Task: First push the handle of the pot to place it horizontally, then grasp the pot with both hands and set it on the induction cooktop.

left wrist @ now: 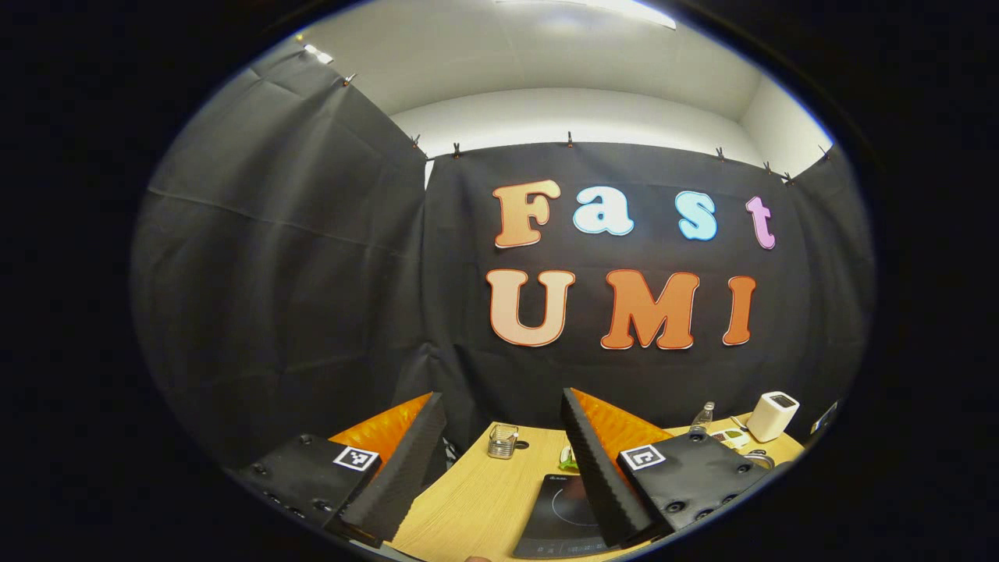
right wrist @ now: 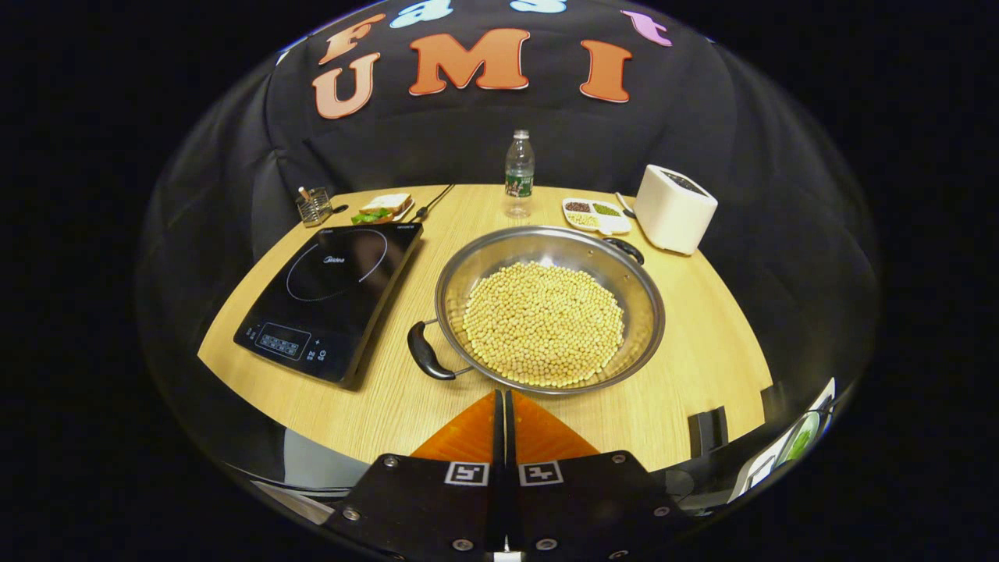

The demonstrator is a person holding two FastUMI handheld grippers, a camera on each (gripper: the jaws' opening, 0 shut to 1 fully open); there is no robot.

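In the right gripper view, a pale wood-grain table (right wrist: 687, 343) with a rounded far edge stands against the black cloth wall (right wrist: 437, 156) of the booth. At its far left corner sits a small wire holder (right wrist: 314, 206), then a sandwich (right wrist: 384, 208) with green leaves, just behind the induction cooktop (right wrist: 332, 298). The cooktop is a flat black slab lying at an angle on the left part of the table, its control strip toward the near edge. Just beside it to the right rests the pot (right wrist: 549, 309), a wide shallow steel pan filled with pale beans (right wrist: 544, 324). It sits on the bare wood, apart from the cooktop. One black handle (right wrist: 426, 351) points to the near left and the other handle (right wrist: 624, 250) to the far right, so the pair lies on a diagonal. Behind the pot stands a clear water bottle (right wrist: 519, 173), then a small divided dish (right wrist: 596, 215) of grains, then a white box-shaped appliance (right wrist: 675, 208) at the far right.

The right hand-held gripper (right wrist: 504, 410) hangs over the near edge with its fingers pressed together on nothing.

In the left gripper view, the left hand-held gripper (left wrist: 503, 449) is held high and spread wide, released, facing the cloth wall, a white ceiling (left wrist: 546, 55) and what seems to be a ceiling light (left wrist: 616, 9).
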